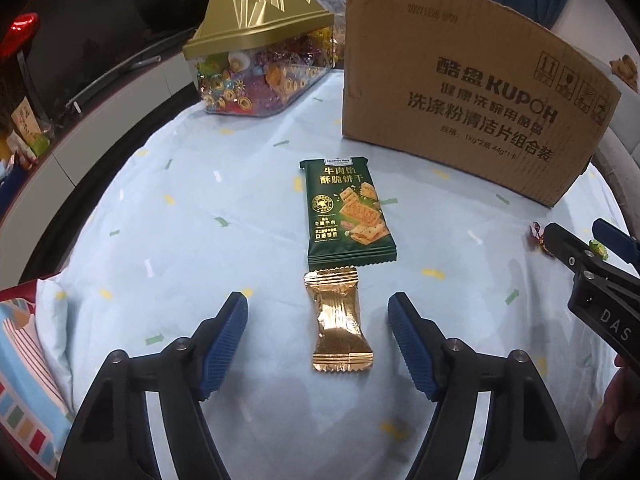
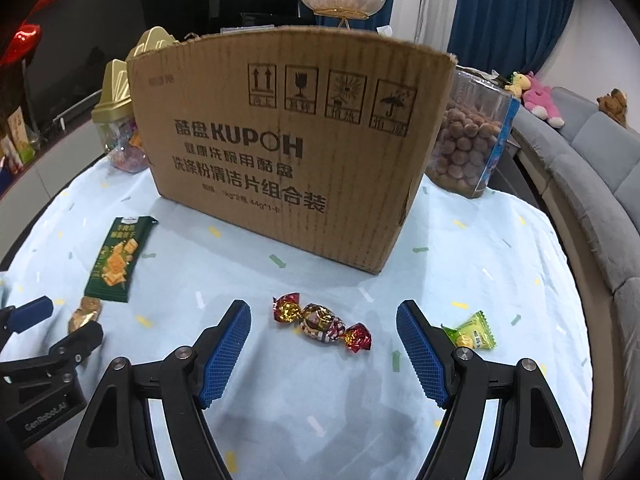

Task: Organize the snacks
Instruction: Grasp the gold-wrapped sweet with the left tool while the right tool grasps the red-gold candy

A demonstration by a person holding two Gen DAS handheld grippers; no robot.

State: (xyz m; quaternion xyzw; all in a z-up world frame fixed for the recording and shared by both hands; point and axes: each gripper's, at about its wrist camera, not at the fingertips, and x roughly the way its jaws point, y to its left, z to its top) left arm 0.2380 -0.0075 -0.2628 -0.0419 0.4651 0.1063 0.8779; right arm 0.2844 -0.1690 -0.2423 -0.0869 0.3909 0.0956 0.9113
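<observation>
So there are four loose snacks out on the pale blue patterned surface (image 2: 320, 400), all sitting in front of one big cardboard box (image 2: 288, 152) with KUPOH printed on it. Snack one is a gold foil packet (image 1: 342, 324), lying lengthwise right between the fingers of the left gripper (image 1: 318, 344), whose jaws are apart with clear gaps on both sides, so nothing's pinched. Just past its far end, nearly touching, is one green cracker packet (image 1: 348, 212). Over on the right side, one twist-wrapped candy (image 2: 322, 324) in red and gold foil lies crosswise just ahead of the right gripper (image 2: 324, 350), roughly centred between the two blue pads, and those jaws stand wide apart too, not touching it. The fourth is a single small lime-green sachet (image 2: 472, 332) just outside that gripper's right finger, partly hidden behind it. Behind the box there are two clear containers: one with a gold mountain-shaped lid (image 1: 256, 16) packed with colourful wrapped sweets, off to the left, and one clear tub (image 2: 468, 140) full of round brown balls, off to the right. From the left wrist view you can see the other gripper poking in at the right edge, well apart from the gold packet.
</observation>
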